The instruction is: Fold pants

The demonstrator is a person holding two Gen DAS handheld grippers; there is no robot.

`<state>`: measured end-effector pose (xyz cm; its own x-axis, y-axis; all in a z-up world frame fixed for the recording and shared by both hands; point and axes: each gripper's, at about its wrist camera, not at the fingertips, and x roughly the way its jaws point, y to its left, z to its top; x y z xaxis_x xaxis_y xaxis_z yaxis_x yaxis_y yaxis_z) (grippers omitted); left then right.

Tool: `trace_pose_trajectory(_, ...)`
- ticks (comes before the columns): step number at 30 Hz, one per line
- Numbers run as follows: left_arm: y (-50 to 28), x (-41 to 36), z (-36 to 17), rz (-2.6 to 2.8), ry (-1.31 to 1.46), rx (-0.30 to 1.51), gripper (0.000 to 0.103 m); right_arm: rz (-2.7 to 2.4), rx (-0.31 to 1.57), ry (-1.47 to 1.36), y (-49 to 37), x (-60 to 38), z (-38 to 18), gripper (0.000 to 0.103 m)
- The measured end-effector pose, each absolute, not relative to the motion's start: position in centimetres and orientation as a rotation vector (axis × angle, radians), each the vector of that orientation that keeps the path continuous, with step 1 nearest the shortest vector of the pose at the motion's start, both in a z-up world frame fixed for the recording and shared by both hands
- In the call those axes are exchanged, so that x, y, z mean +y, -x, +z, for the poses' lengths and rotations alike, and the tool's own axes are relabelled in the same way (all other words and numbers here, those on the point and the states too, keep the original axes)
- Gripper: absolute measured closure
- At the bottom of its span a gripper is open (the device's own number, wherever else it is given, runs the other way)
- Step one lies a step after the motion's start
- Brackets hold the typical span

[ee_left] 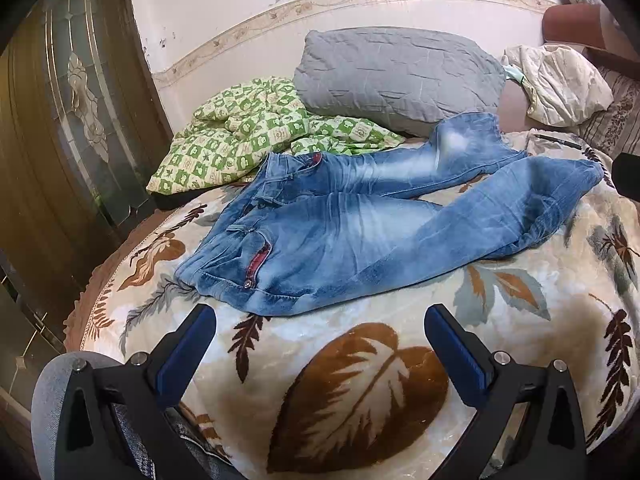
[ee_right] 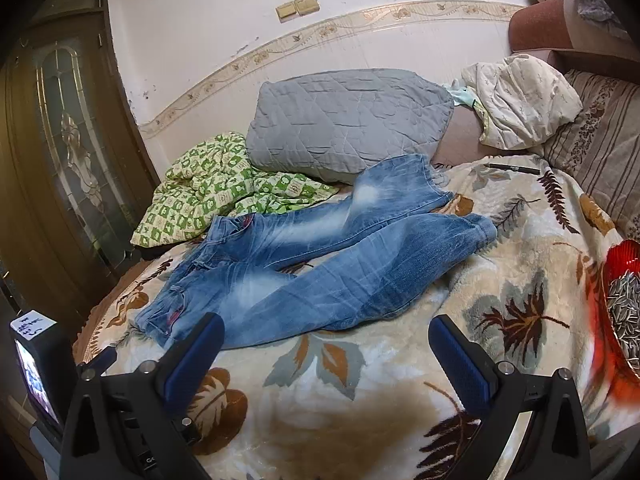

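A door [ee_left: 60,128] stood at the left, then a green quilt [ee_left: 240,128] and a grey pillow [ee_left: 396,76] against the wall. The jeans [ee_left: 340,224] lay unfolded on the leaf blanket [ee_left: 360,380], waistband left, legs running right. The left gripper [ee_left: 318,344] and right gripper [ee_right: 326,354] hovered short of them, jaws spread wide and empty.

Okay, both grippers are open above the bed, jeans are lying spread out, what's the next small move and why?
Probably bring the left gripper down onto the waistband of the jeans. They lie unfolded with the legs splayed apart, both grippers hold nothing, and the waistband is the nearest edge to the left one.
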<state>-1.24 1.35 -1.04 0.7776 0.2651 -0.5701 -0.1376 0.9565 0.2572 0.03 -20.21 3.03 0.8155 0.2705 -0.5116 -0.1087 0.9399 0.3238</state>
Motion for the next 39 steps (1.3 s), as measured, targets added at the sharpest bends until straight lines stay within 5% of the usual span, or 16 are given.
trace_pose_trajectory(39, 0.88, 1.74, -1.14, 0.185, -0.173, 0.66, 0.0, 0.173, 0.58, -0.274, 0.0, -20.27, 2.85, 0.0)
